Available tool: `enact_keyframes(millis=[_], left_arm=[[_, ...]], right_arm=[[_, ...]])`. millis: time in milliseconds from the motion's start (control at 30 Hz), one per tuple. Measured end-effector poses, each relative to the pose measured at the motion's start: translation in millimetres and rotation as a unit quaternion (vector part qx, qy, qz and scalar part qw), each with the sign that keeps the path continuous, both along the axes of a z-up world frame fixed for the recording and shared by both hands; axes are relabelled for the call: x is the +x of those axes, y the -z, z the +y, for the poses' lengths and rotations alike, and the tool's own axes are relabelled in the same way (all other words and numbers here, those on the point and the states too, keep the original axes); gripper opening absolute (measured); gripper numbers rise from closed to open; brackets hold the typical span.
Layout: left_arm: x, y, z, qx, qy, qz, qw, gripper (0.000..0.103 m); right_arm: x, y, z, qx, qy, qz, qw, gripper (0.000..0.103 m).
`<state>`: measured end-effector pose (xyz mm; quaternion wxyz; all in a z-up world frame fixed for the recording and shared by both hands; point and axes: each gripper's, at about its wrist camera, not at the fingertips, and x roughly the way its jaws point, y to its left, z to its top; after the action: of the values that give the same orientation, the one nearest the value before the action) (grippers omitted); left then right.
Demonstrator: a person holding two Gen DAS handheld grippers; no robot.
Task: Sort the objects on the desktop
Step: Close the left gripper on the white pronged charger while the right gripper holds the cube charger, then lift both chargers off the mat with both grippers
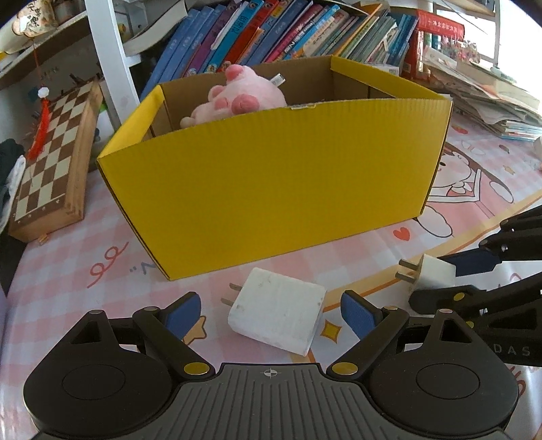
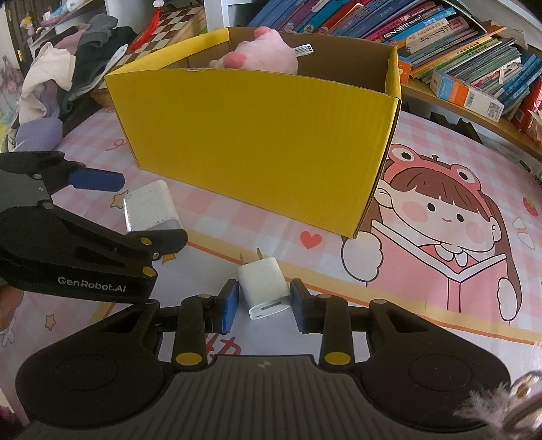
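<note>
A large white charger [image 1: 276,316] lies on the pink mat between the open fingers of my left gripper [image 1: 271,314], touching neither pad; it also shows in the right wrist view [image 2: 152,210]. A small white charger [image 2: 266,287] with two prongs sits between the pads of my right gripper [image 2: 262,304], which close on its sides; it also shows in the left wrist view [image 1: 432,272]. A yellow cardboard box [image 1: 271,189] stands behind both, holding a pink plush toy [image 1: 237,96].
A folding chessboard [image 1: 50,159] lies left of the box. Books fill the shelves behind [image 1: 271,30], and a paper stack sits at far right [image 1: 481,94]. Clothes are piled at far left in the right wrist view [image 2: 67,67].
</note>
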<state>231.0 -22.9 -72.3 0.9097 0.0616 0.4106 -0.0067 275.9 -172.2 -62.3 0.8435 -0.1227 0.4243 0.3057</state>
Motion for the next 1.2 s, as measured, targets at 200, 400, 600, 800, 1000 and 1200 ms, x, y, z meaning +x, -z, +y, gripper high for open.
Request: enact_keyframes(millis=[200,400,600,800,1000,1200], left_arm=[[2,6,2,-0.006,0.002,0.012,0.9999,0.090],[1,10,10,-0.041,-0.002,0.016,0.9990,0.070],[-3,8,10,-0.042,0.003,0.013,0.9990,0.058],[-15,2,15,-0.047,-0.004,0.012,0.9988,0.057],[-30,-7,17,-0.053,-0.001,0.001,0.9986,0.057],[-41,-19,24,-0.059,-0.001,-0.013,0.9982,0.057]], right_arm=[[-1,0,0,0.000,0.002,0.000,1.000,0.032],[-2,0,-1,0.000,0.003,-0.001,1.000,0.032],[-4,-1,-1,-0.004,0.005,-0.002,1.000,0.031],[-6,-2,-3,-0.004,0.014,0.002,1.000,0.029],[-12,-4,0,-0.004,0.012,0.002,1.000,0.029],[-19,-12,4,-0.001,0.008,-0.006,1.000,0.027]])
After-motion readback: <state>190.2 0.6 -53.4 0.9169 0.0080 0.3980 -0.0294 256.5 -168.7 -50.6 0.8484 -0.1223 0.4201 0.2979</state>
